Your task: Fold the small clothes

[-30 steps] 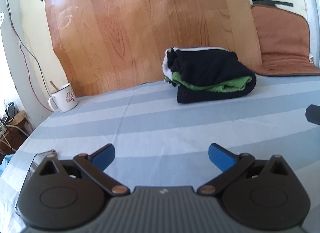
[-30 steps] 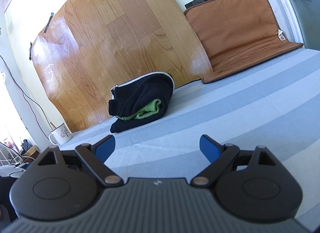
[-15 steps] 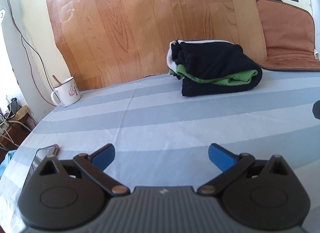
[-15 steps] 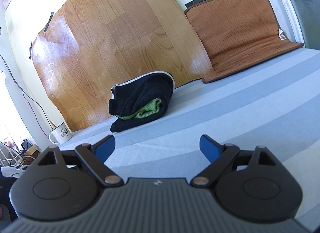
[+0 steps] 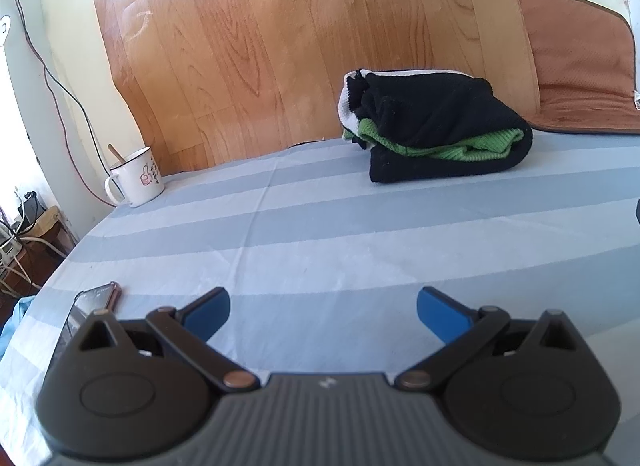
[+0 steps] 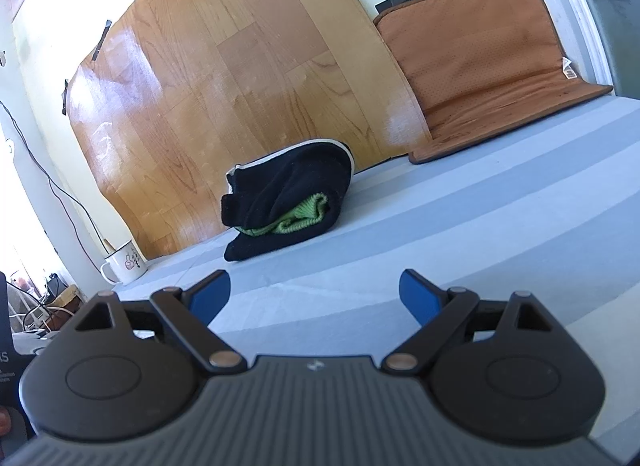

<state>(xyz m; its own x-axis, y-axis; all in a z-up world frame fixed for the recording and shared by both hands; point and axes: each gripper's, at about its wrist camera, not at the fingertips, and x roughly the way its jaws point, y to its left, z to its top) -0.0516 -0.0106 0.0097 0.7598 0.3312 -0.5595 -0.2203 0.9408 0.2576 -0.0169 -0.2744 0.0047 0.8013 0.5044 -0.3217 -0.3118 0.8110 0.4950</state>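
A folded black garment with a green layer and a white edge (image 5: 436,125) lies at the back of the blue-striped bed sheet (image 5: 320,234), against the wooden board. It also shows in the right wrist view (image 6: 288,201). My left gripper (image 5: 323,306) is open and empty, low over the sheet, well short of the garment. My right gripper (image 6: 315,289) is open and empty, also over the sheet and apart from the garment.
A white enamel mug (image 5: 136,179) with a stick in it stands at the back left, also in the right wrist view (image 6: 124,266). A phone (image 5: 86,312) lies near the sheet's left edge. A brown cushion (image 6: 492,65) leans on the wall at the back right.
The left gripper has tilted down and shifted slightly, so the garment sits higher in its view and the phone shows more. The right gripper has hardly moved.
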